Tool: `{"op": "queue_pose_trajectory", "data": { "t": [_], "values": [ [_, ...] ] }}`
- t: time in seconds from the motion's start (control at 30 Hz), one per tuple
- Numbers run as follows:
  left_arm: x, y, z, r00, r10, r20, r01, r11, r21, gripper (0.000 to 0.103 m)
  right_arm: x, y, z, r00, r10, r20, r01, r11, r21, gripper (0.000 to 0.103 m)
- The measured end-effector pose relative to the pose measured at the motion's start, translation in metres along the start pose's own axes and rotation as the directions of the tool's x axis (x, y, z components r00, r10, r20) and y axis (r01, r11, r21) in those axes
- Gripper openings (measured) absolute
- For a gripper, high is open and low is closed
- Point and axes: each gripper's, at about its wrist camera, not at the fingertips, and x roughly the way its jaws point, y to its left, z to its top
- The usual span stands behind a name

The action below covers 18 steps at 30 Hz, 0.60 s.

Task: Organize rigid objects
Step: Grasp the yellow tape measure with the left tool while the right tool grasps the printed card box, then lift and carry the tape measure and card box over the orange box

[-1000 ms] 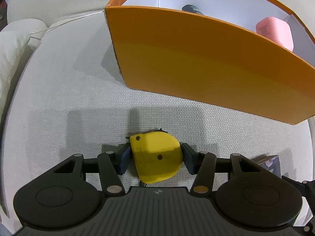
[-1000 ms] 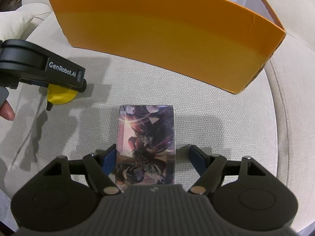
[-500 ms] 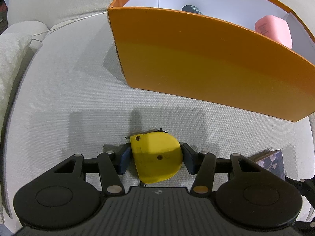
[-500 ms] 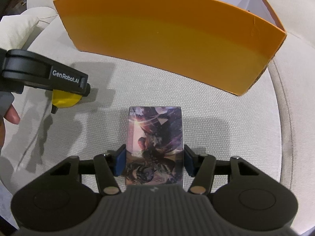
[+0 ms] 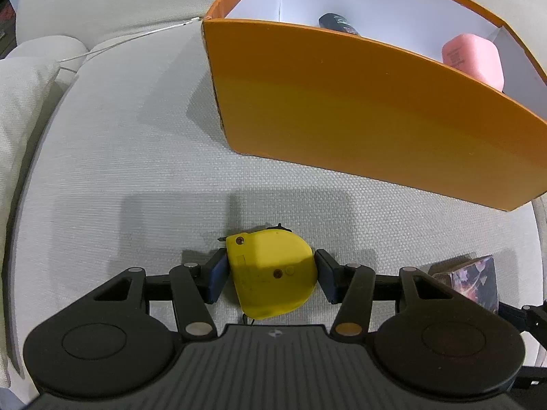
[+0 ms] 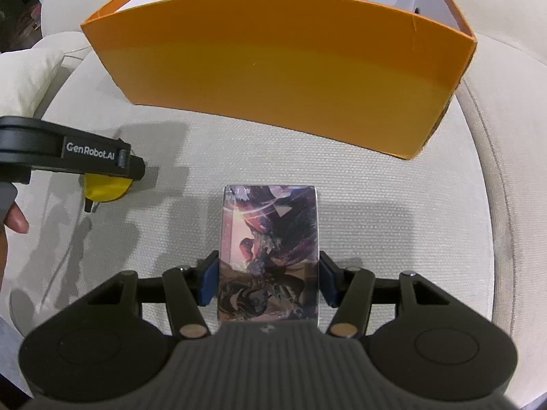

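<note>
Yellow tape measure [image 5: 270,270], orange box [image 6: 283,82] white inside, pink block [image 5: 473,59], purple-patterned card box [image 6: 270,256], beige cushion [image 5: 119,157].

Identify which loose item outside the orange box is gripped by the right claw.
The printed card box, flat on the cushion, is clamped in the right claw. The yellow tape measure sits in the left claw.

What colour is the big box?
The big box is orange outside and white inside; the left wrist view shows both best.
</note>
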Motion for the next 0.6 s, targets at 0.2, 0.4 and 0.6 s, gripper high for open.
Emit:
{"op": "queue_pose_trajectory", "data": {
  "t": [0.2,0.4,0.6],
  "values": [
    [-0.002,-0.001,0.000,1.000,-0.001,0.006,0.001,1.000,0.002,0.062,-0.007,-0.009,0.001,1.000,0.011,0.006,-0.011,0.999,0.036,0.059],
    [-0.005,-0.002,-0.003,1.000,-0.004,0.012,0.004,1.000,0.000,0.062,-0.012,-0.011,0.004,1.000,0.011,0.016,-0.011,0.999,0.048,0.059],
    [-0.010,-0.005,-0.004,1.000,-0.004,0.019,0.004,1.000,0.002,0.062,-0.014,-0.005,0.004,1.000,0.003,0.025,-0.004,0.999,0.048,0.059]
  ]
}}
